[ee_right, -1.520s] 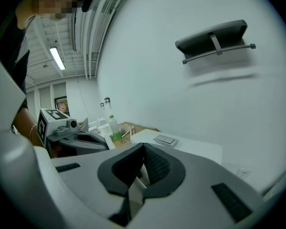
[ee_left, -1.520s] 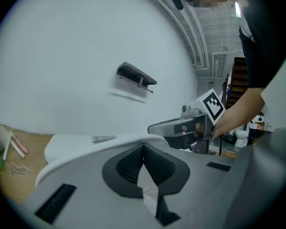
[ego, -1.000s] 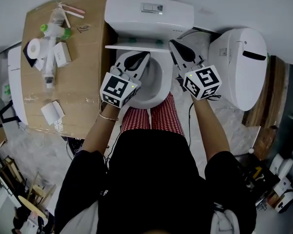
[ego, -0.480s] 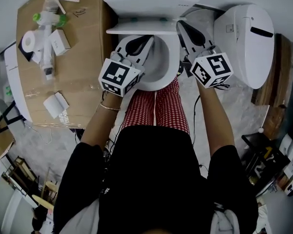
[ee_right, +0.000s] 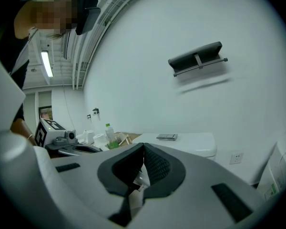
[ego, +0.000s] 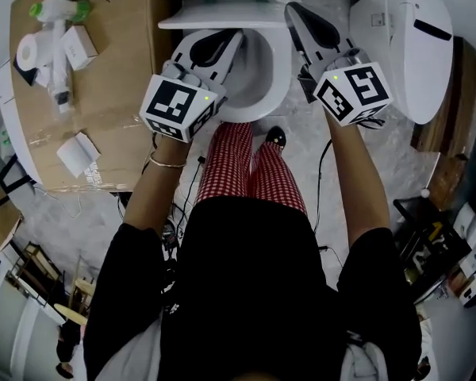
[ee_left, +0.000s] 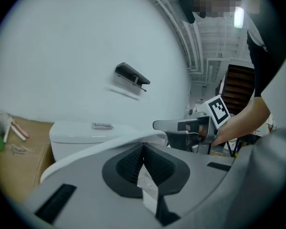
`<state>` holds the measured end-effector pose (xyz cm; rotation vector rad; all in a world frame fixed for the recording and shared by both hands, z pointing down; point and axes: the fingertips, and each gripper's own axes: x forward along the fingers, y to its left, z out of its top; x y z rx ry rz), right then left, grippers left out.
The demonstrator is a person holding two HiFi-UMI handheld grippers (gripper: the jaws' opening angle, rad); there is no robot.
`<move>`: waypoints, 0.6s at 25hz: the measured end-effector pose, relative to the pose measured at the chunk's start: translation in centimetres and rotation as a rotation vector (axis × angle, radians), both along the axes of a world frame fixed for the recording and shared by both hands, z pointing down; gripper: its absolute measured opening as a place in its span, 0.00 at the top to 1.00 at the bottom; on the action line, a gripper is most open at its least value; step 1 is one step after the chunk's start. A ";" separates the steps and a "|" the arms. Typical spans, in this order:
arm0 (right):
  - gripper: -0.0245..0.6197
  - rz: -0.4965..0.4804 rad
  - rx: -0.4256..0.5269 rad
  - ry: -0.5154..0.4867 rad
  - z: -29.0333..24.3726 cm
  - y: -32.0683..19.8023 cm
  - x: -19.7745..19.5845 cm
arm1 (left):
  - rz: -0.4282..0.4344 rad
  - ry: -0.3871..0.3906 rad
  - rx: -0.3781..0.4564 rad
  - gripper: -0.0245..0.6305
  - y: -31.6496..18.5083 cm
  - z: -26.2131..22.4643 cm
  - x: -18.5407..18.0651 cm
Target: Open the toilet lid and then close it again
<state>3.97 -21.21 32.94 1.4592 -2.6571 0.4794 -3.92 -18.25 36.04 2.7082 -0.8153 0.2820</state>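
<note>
toilet bowl (ego: 263,78) shows only overhead, wall bracket (ee_right: 198,60) only in gripper views

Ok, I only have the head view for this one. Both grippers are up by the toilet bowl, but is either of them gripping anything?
Observer: Not the left one. In the left gripper view, the left gripper has its jaws together with nothing between them.
Operator: And the right?
Observer: It is the same. The right gripper has its jaws together and empty.
Operator: What is it aimed at?
Observer: It is aimed at the tank, whose flush button is cut off in your view.
Operator: Is there anything on the wall above?
Observer: Yes, a dark bracket is fixed to the wall, out of your frame.
</note>
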 end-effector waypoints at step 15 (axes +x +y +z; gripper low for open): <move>0.93 -0.047 0.048 0.000 0.4 3.1 -0.6 | -0.039 -0.025 -0.016 0.96 2.8 1.4 -0.3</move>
